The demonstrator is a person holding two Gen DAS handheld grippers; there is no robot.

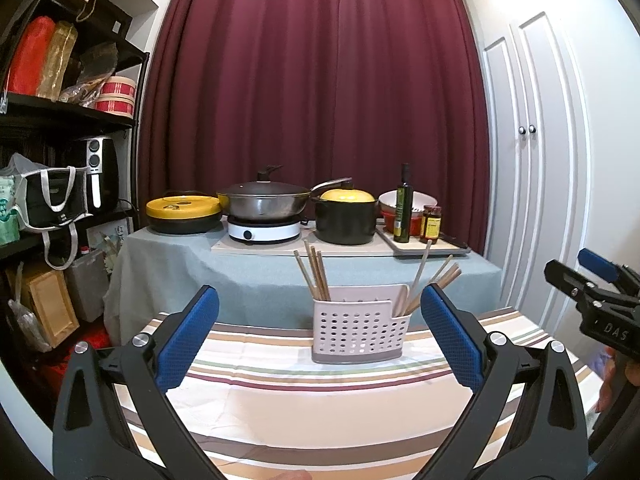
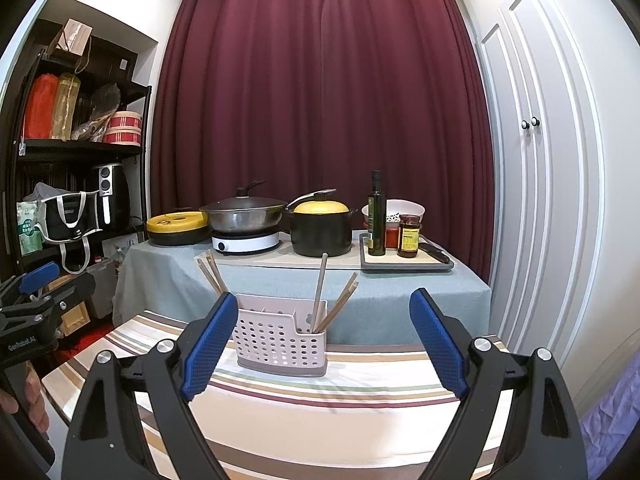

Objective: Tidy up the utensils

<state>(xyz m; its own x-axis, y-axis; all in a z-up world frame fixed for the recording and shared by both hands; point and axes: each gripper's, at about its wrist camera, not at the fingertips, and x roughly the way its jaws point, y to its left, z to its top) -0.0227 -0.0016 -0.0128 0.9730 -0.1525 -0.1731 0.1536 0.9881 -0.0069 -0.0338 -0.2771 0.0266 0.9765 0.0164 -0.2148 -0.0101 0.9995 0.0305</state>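
- Maroon curtain (image 1: 320,80) behind our striped bench (image 1: 280,392).
- Left gripper (image 1: 320,340) and right gripper (image 2: 324,344) gape wide, empty.
- The utensils look sorted: chopsticks (image 1: 318,276) stand in the caddy (image 1: 356,332); next, probably withdraw.

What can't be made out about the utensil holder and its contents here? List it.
- Left chopsticks: right wrist view, lower ends covered by the right tongs' blue pad.
- Utensil holder interior: both views, perforated wall hides the utensil tips.
- Right compartment utensils: left wrist view, partly covered by the left tongs' pad.
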